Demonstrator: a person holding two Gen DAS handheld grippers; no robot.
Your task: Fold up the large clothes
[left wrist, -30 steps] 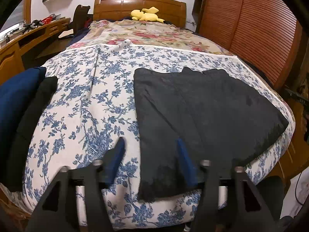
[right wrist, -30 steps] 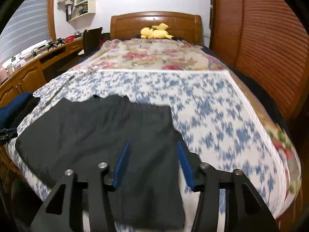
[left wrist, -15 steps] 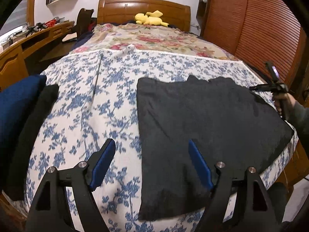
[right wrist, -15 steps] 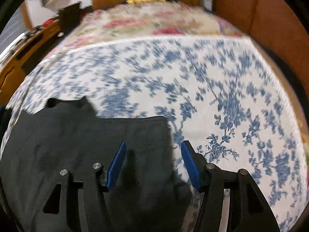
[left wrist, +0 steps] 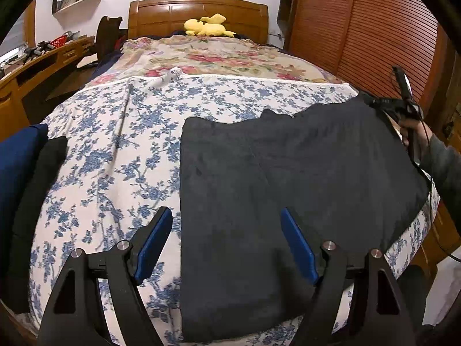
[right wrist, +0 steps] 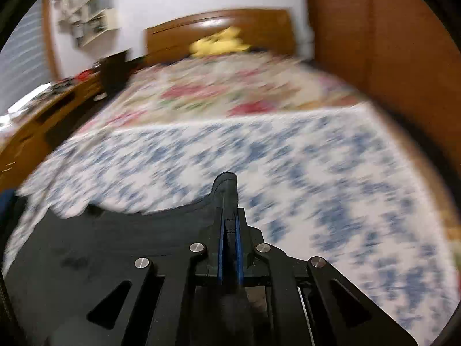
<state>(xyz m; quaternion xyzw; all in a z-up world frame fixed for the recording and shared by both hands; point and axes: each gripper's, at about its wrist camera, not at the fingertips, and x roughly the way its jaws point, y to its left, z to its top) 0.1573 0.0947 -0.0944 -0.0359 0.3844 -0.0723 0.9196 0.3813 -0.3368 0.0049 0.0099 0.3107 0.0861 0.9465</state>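
The dark charcoal folded fabric garment (left wrist: 288,178) lies flat on the blue-flowered white bedspread (left wrist: 115,155), spread from just ahead of the left gripper (left wrist: 226,242) across to the right gripper (left wrist: 371,101) at its far right corner. Right gripper (right wrist: 229,201) is clenched on that corner: its blue pads have just closed & a ridge of dark cloth stands pinched btwn them, poking out past the tips in the right wrist view, which is motion-blurred. A hand in a grey sleeve (left wrist: 415,135) holds that tool at the bed's right edge. Left gripper is released, blue pads wide apart, hovering over the garment's near left edge; left pad sits over bare bedspread, right pad over cloth, neither visibly touching. Left of the left gripper, a navy blue cloth bundle (left wrist: 17,161) & a black cloth piece (left wrist: 37,196) lie at the bed's edge. Far ahead: a red-flowered beige quilt (left wrist: 213,60), a yellow plush toy (left wrist: 207,27), and a wooden headboard (left wrist: 198,10).
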